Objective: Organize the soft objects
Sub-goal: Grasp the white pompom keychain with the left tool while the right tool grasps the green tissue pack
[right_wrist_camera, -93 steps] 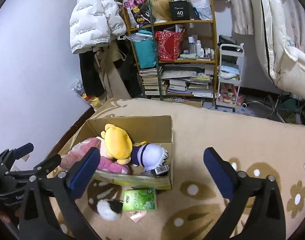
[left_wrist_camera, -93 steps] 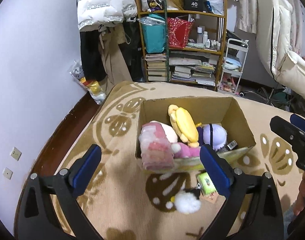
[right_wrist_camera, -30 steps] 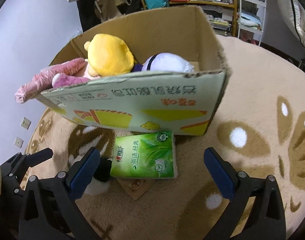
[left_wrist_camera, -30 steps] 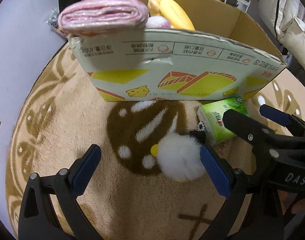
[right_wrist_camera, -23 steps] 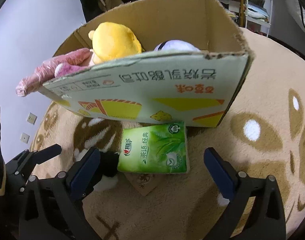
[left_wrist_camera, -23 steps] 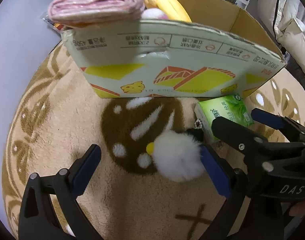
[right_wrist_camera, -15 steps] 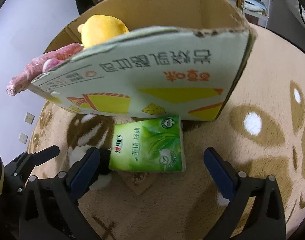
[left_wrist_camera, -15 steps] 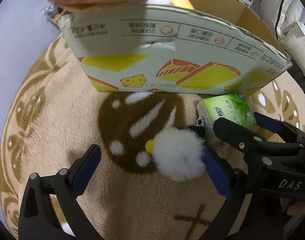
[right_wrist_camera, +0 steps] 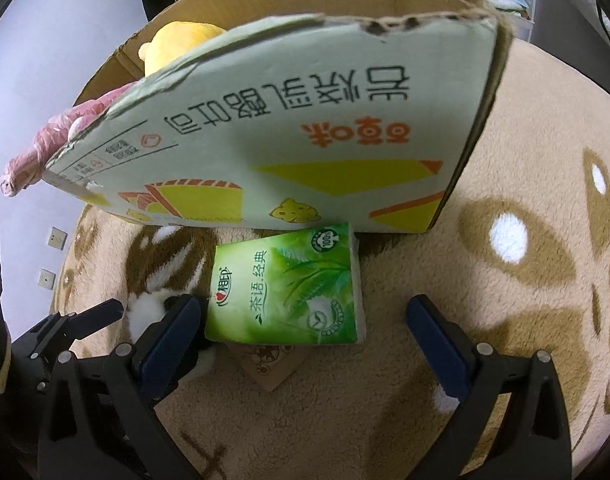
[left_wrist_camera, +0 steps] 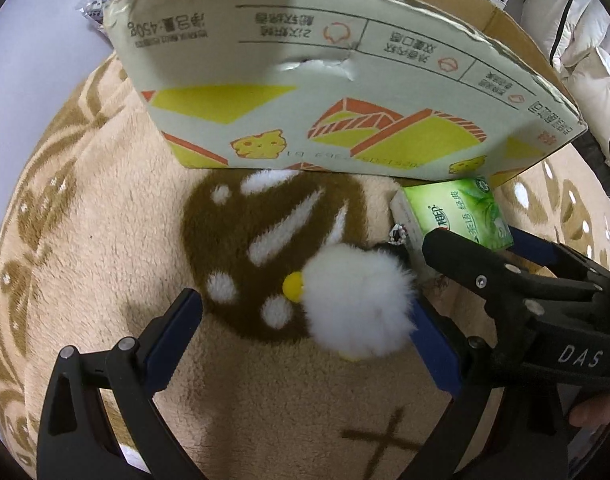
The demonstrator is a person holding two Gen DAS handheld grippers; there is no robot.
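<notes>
Beige rug [left_wrist_camera: 85, 240], box [left_wrist_camera: 345, 92] at 12: L gripper [left_wrist_camera: 305, 332] spread wide round pompom [left_wrist_camera: 357, 304], R gripper [right_wrist_camera: 305, 336] likewise round tissues [right_wrist_camera: 289, 284]; next, prob. close & lift into box.

I see a white fluffy pompom toy [left_wrist_camera: 359, 302] with a small yellow nub lying on the carpet [left_wrist_camera: 85, 216], just beside a green tissue pack [right_wrist_camera: 289, 286] that lies flat against the cardboard box [right_wrist_camera: 305, 152]. Inside the box I make out a yellow plush [right_wrist_camera: 177, 44] and a pink bundle [right_wrist_camera: 53, 140] poking over the rim.
</notes>
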